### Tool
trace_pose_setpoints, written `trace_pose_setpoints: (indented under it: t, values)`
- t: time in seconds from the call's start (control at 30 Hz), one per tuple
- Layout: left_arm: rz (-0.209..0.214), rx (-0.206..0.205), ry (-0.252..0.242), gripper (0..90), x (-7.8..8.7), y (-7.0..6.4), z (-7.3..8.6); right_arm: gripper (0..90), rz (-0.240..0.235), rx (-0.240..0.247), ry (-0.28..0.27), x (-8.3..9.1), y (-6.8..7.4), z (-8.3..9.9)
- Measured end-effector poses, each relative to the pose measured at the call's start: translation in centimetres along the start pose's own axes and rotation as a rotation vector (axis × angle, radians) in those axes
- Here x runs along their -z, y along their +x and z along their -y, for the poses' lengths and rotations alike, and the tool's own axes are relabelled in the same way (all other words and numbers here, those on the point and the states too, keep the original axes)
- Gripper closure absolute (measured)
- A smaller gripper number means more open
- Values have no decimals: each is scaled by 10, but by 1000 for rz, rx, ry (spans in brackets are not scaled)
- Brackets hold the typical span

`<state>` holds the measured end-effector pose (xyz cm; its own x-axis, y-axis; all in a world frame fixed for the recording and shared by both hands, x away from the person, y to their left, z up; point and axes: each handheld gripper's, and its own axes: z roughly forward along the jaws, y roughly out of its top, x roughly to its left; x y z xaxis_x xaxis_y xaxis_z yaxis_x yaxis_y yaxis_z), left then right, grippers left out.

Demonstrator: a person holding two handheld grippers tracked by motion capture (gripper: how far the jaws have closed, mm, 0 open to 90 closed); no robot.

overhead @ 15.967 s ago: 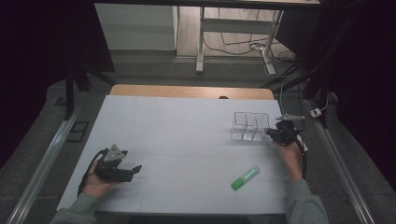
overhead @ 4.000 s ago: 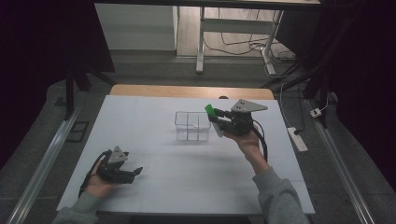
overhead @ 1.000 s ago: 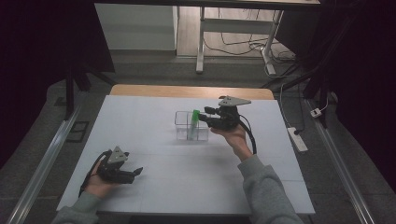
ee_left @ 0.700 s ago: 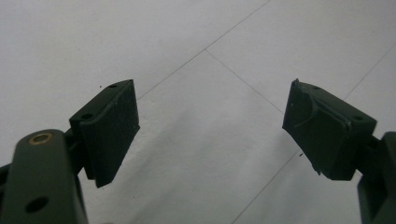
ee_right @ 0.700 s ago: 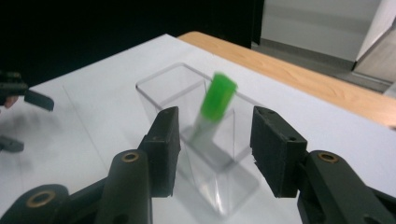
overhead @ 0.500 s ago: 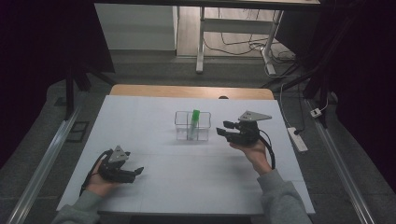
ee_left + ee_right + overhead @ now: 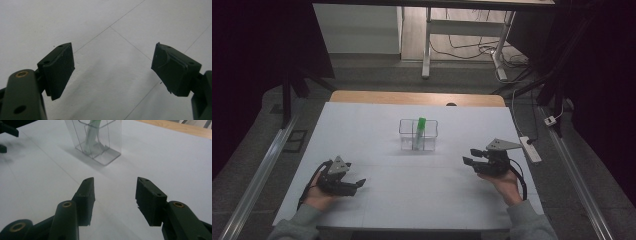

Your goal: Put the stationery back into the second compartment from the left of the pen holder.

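Marker (image 7: 419,132) with the green cap is standing a bit tilted in the clear divided organizer (image 7: 431,131), mid-bench. We've got our right tool (image 7: 468,157) released, jaws apart and holding nothing, near the organizer's right side and nearer to us than it. Our left tool (image 7: 358,184) is well apart from the organizer, at the near left of the white bench (image 7: 377,125), jaws spread wide over bare surface.
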<state>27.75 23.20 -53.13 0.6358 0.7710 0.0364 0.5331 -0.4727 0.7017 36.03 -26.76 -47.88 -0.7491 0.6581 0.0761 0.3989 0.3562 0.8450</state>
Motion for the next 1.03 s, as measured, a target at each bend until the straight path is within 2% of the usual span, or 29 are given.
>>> trace_pose_setpoints:
  t: [0.27, 0.4, 0.67, 1.03]
  values:
    - [0, -2, -2, 181, 0, 0, 0, 473, 18, 0, 24, 18, -6, 24]
    - [0, -3, -4, 181, 1, 0, 0, 467, 14, -6, 13, 24, -9, 31]
    - [-1, -4, -6, 181, 2, 0, 0, 459, 34, 24, 33, 22, -10, 33]
    - [-4, -5, -5, 182, 2, 0, 0, 450, 25, 21, 29, 22, -10, 33]
